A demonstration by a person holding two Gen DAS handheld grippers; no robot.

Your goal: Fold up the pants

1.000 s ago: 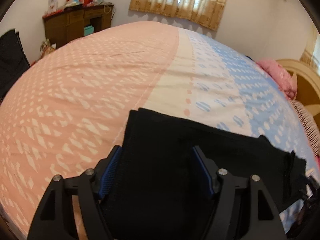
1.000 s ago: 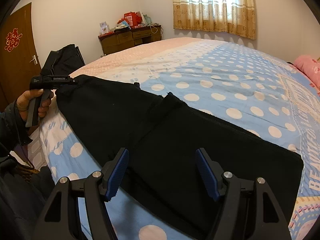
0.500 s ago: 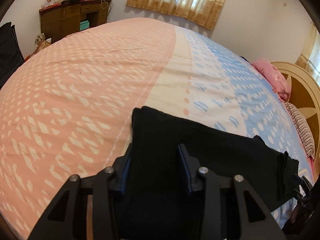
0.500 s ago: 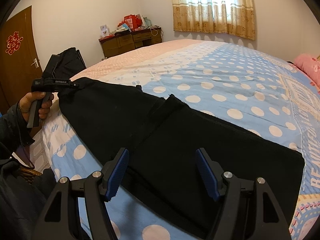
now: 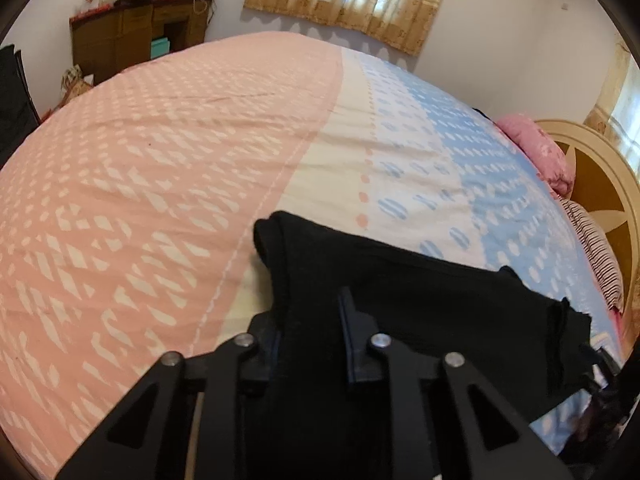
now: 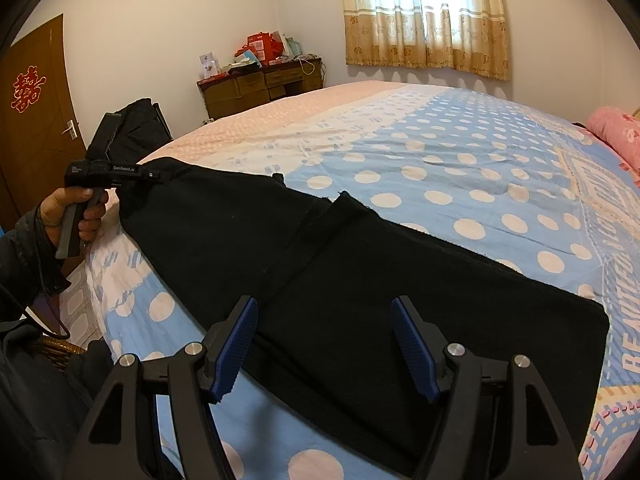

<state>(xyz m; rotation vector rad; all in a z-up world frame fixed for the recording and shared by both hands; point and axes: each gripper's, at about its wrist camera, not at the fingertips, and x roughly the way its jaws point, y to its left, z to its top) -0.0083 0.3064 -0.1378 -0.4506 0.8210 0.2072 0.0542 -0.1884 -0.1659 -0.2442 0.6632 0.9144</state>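
I'm squeezing the left gripper (image 5: pixel 310 320) down right now; its jaws have just been closing, and the cloth of the black knit pants (image 5: pixel 420 300) is bunching between the two fingers, which are pinching it at the leg end. In the right wrist view that same gripper (image 6: pixel 154 174) is biting the far corner of the long black pants (image 6: pixel 340 264), with my left hand (image 6: pixel 76 210) wrapping its grey handle.

The right gripper (image 6: pixel 324 340) is hanging with its blue-padded fingers (image 6: pixel 412 344) spread wide, gripping nothing; the waist end of the pants is lying just beyond and between them, flat on the blue polka-dot bedspread (image 6: pixel 460 168).

Outward from the left fingers, the bedspread is turning into a pink patterned half (image 5: pixel 140 160), and the pants are stretching off to the right along the near edge of the bed.

What I'm worrying about: the left pinch may be catching only the upper leg layer, so a lift could peel the legs apart. And with the right jaws unclosed, pulling now would be dragging the whole garment off the mattress edge.
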